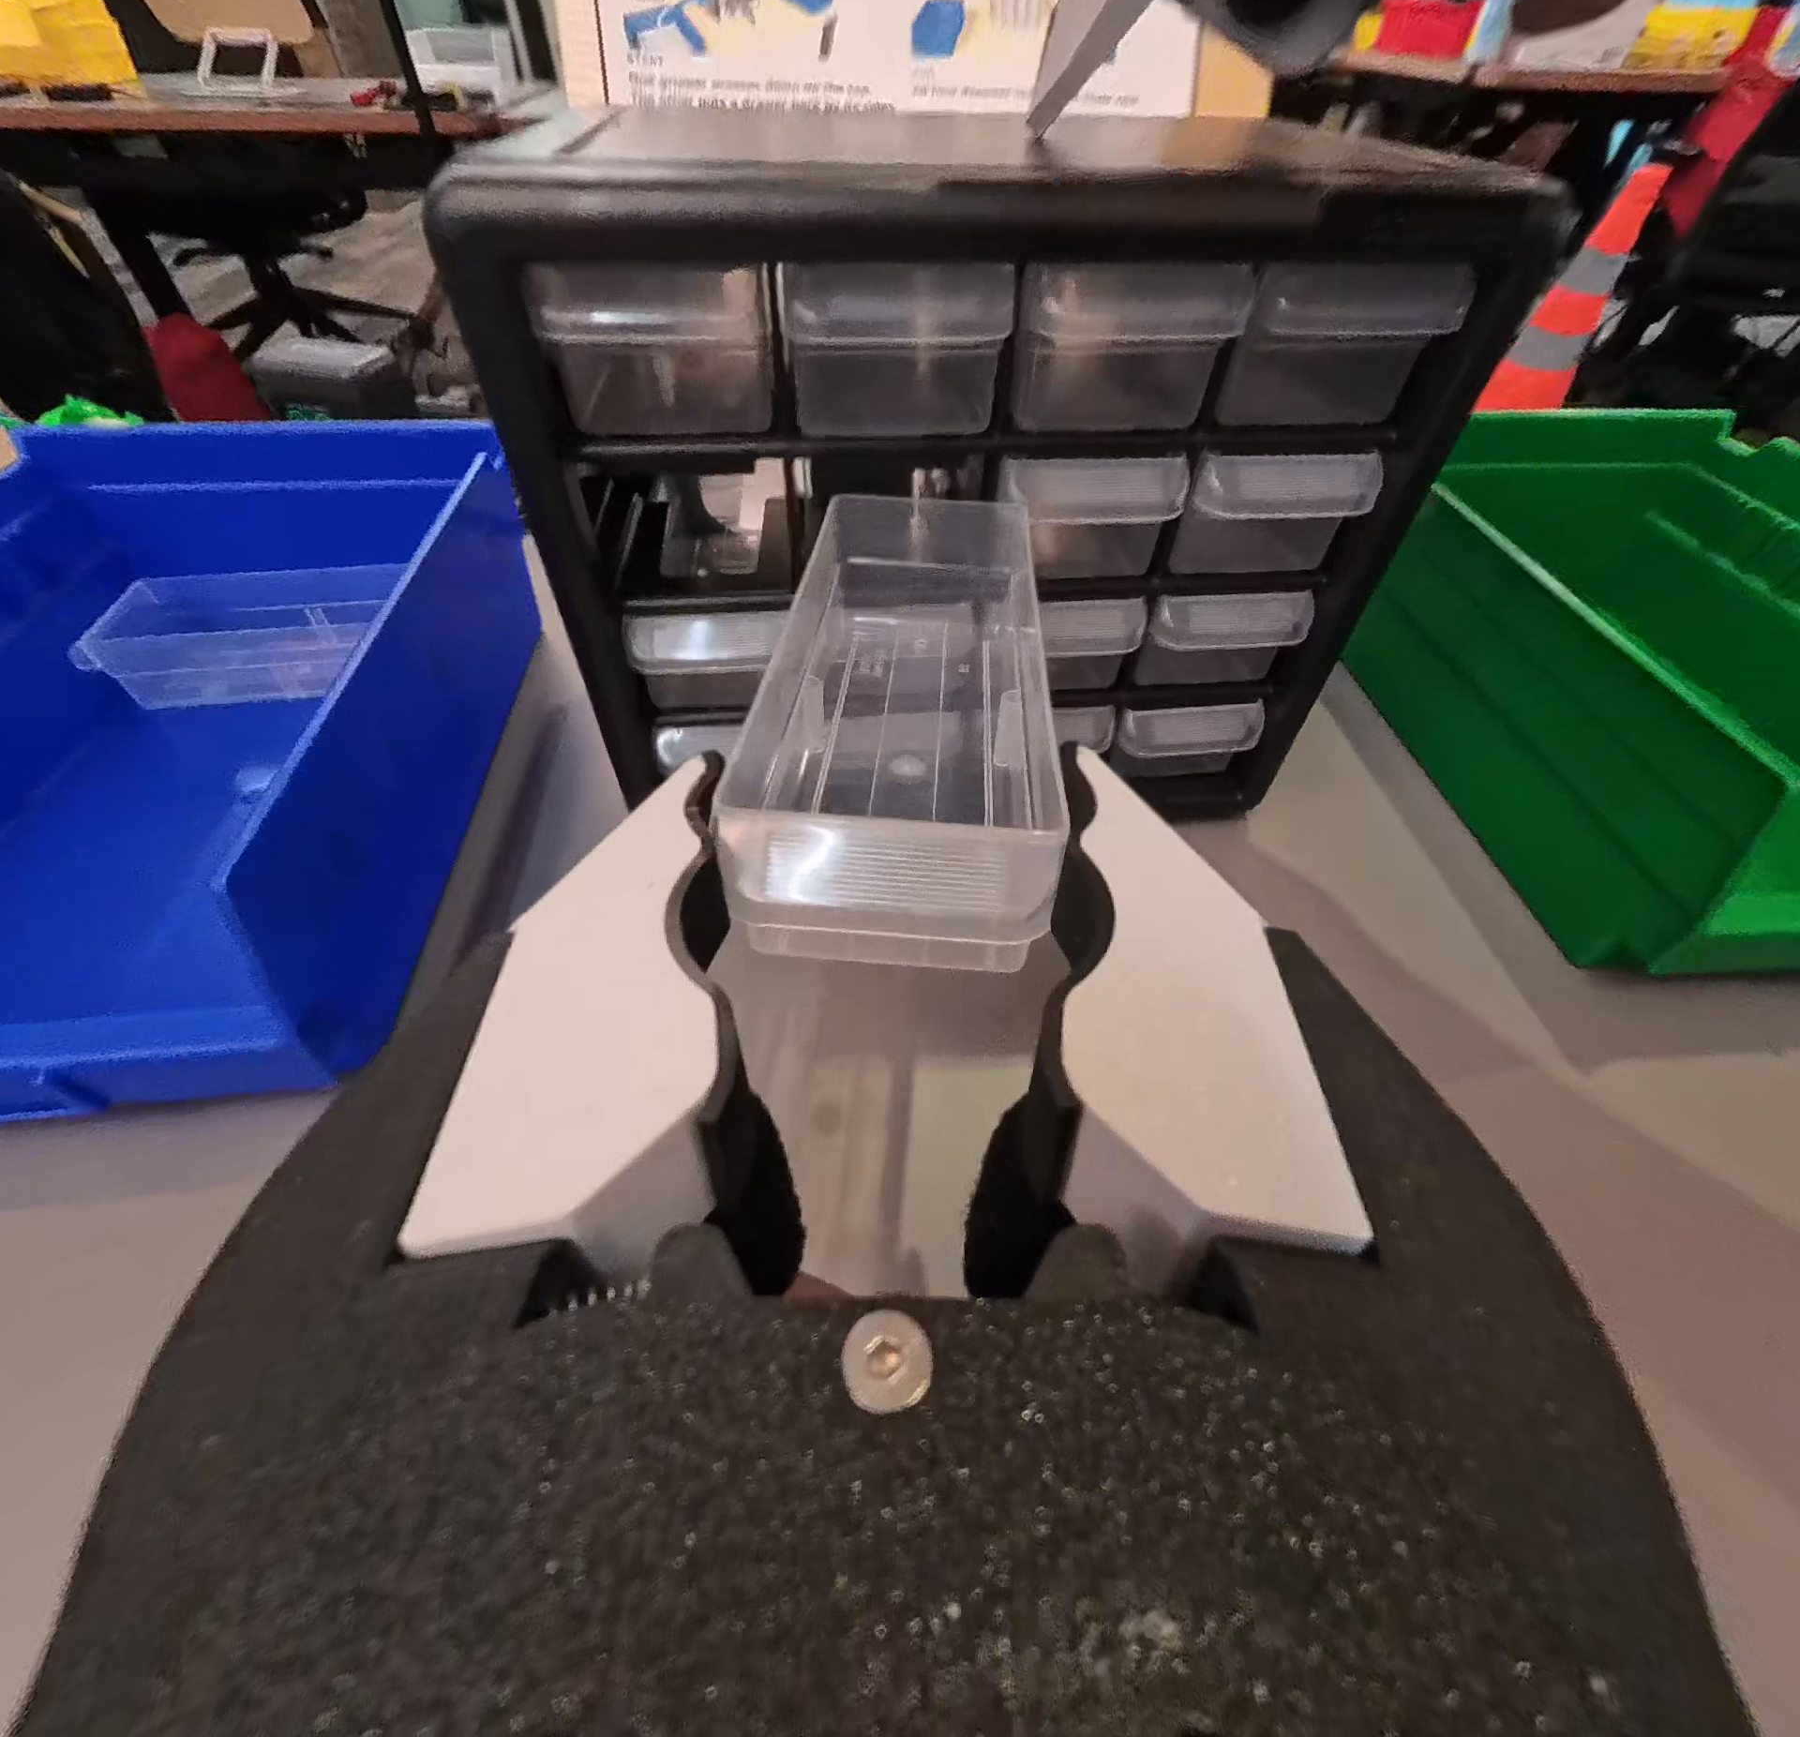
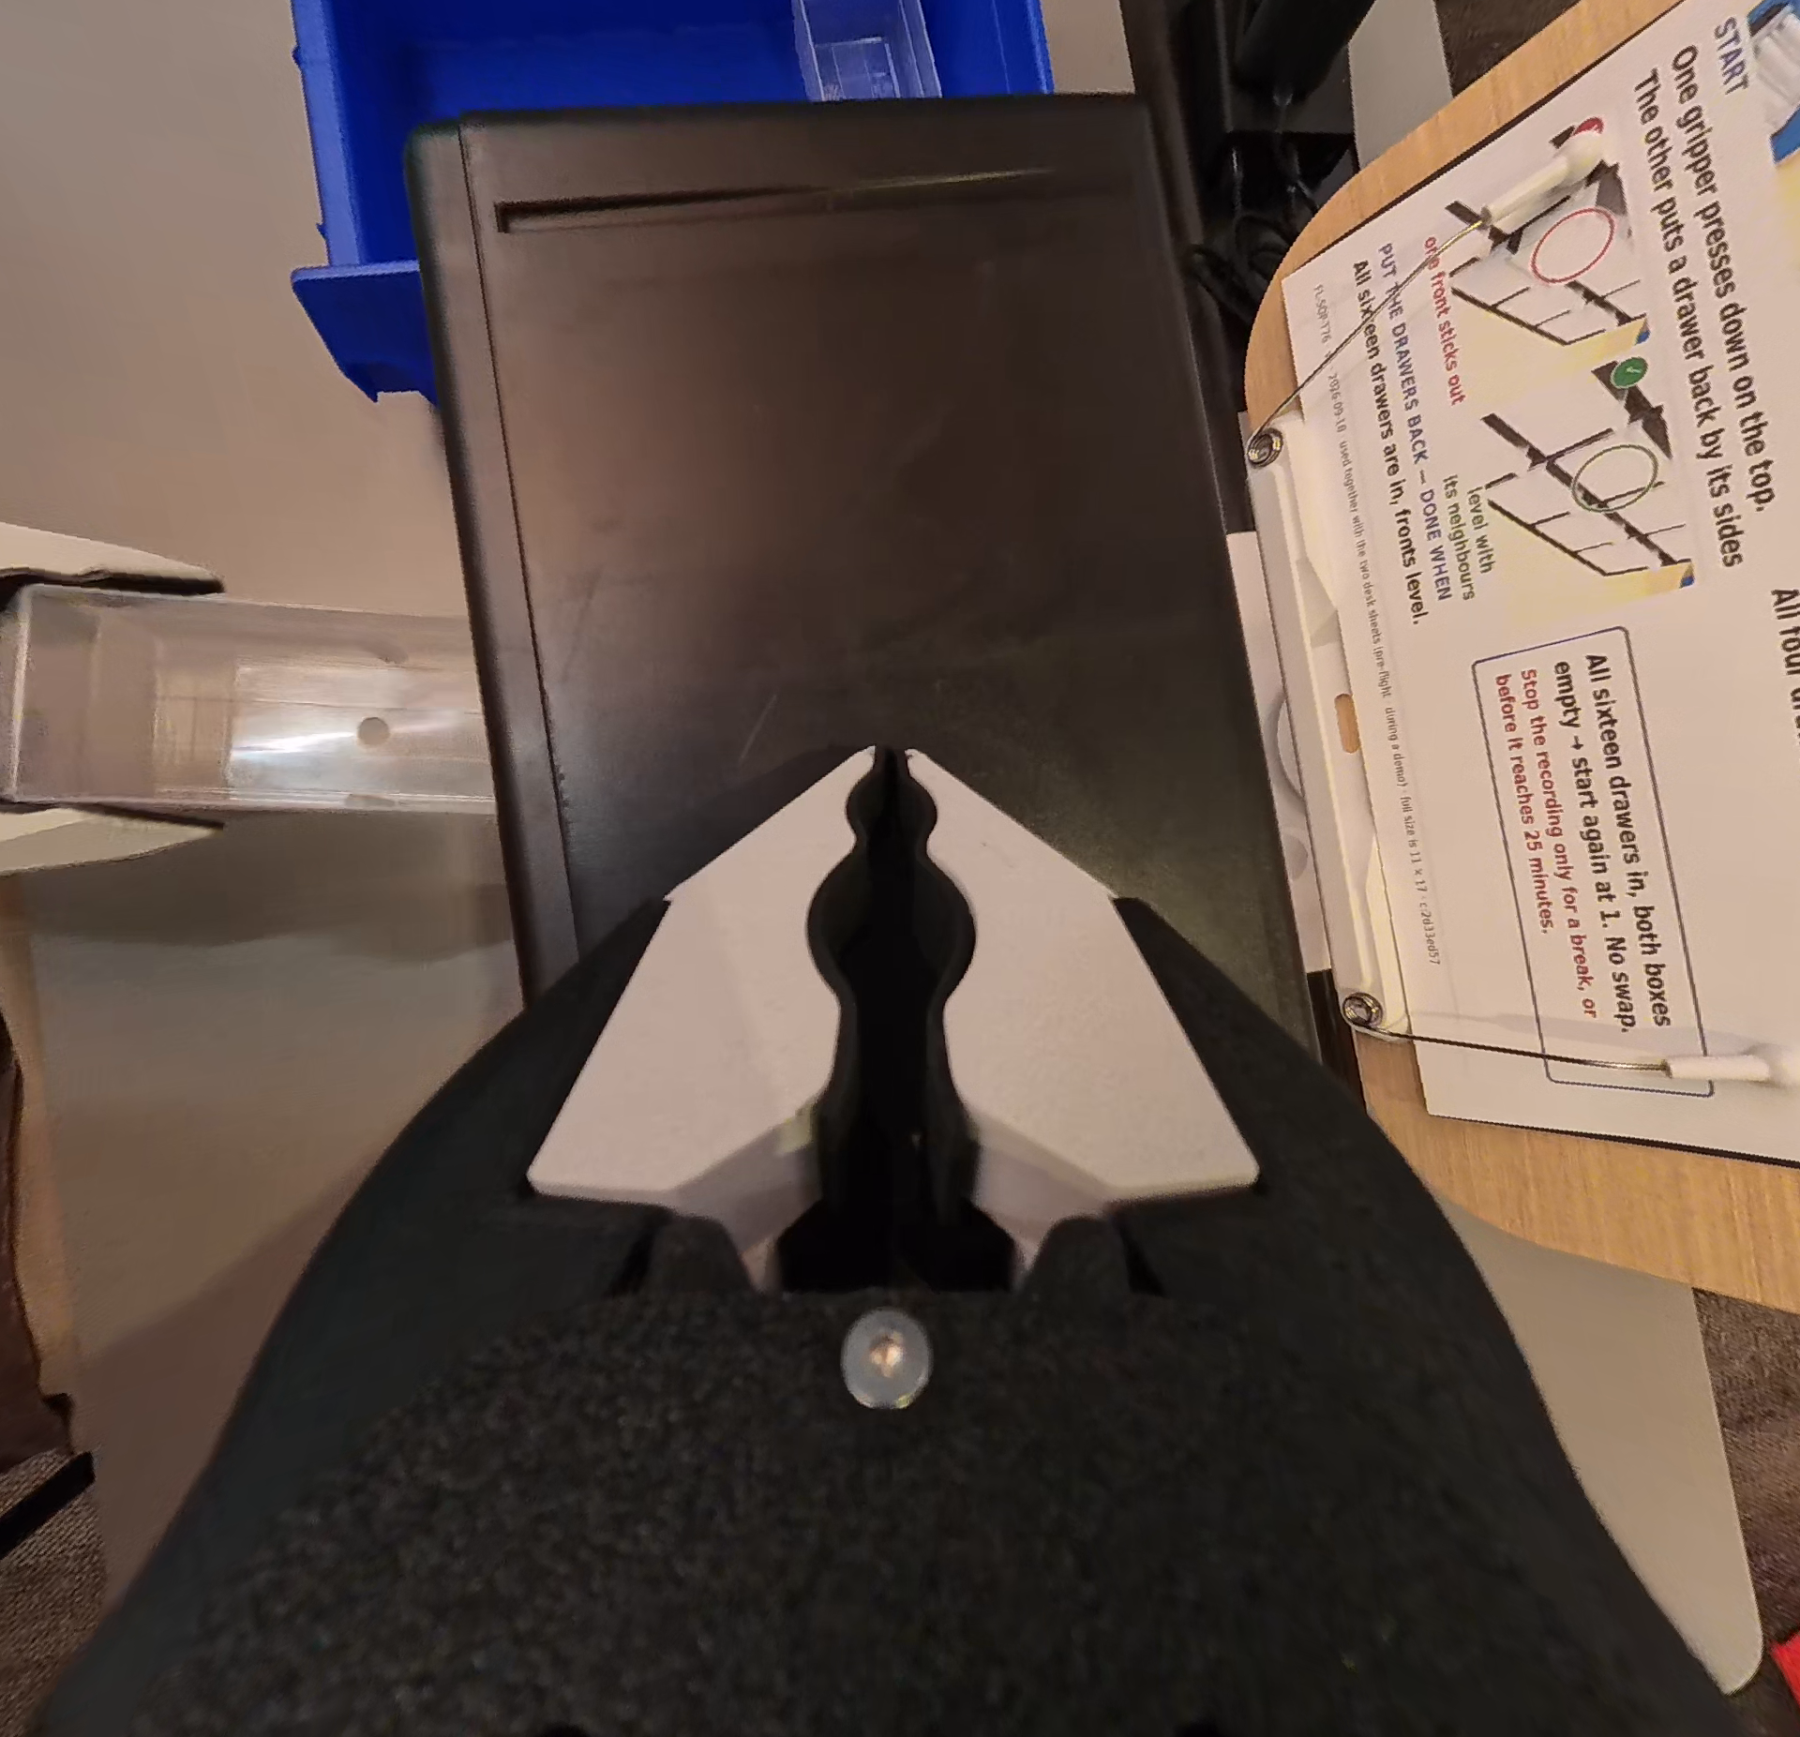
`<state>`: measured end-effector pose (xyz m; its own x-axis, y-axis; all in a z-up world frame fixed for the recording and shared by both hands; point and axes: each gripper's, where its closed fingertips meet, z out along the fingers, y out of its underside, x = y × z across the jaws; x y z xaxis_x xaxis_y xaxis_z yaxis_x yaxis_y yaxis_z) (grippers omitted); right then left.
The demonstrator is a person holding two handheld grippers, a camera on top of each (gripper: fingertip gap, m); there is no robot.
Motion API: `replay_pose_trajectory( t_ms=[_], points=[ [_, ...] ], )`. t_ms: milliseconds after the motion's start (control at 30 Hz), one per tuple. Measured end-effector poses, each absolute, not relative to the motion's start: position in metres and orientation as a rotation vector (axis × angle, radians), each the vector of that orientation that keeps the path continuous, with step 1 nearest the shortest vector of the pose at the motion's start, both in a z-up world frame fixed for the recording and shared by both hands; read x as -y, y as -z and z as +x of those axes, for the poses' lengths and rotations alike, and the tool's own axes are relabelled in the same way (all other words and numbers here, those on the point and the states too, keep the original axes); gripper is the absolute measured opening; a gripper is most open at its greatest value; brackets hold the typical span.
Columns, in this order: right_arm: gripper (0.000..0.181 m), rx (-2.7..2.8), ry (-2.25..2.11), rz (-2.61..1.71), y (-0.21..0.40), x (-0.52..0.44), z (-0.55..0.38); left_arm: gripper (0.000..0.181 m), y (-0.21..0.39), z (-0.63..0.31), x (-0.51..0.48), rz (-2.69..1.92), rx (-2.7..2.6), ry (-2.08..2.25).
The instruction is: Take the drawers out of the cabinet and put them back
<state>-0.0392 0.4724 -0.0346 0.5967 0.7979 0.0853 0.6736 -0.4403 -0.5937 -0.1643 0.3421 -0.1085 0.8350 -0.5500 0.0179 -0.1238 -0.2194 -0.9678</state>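
On the grey table, the left gripper (image 1: pixel 891 814) clamps a clear drawer (image 1: pixel 901 716) half out of the black cabinet (image 1: pixel 974 190), while the right gripper (image 2: pixel 891 765), fingers together and empty, sits atop it; a crooked drawer could jam in its slot or tip the cabinet.

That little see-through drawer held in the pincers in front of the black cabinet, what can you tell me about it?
The clear drawer is a long, narrow tray of transparent plastic, open on top and apparently empty, with a ribbed front lip that faces the camera. The left gripper clamps it by its two long sides near the front. It lies roughly level, pointing at the black cabinet, its far end at an open slot in the second row. The right wrist view shows it sticking out sideways from the cabinet's front.
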Motion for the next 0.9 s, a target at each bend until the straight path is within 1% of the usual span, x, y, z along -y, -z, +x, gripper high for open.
replay_pose_trajectory(
  t_ms=[600, 900],
  points=[
    [0.0, 1.177, -0.237, -2.264, 0.035, -0.472, -0.039, 0.066, 0.107, -0.162, -0.356, -1.742, -0.442, 0.39],
    [0.0, 1.175, -0.232, -2.273, 0.035, -0.472, -0.039, 0.066, 0.115, -0.143, -0.374, -1.734, -0.383, 0.346]
  ],
)
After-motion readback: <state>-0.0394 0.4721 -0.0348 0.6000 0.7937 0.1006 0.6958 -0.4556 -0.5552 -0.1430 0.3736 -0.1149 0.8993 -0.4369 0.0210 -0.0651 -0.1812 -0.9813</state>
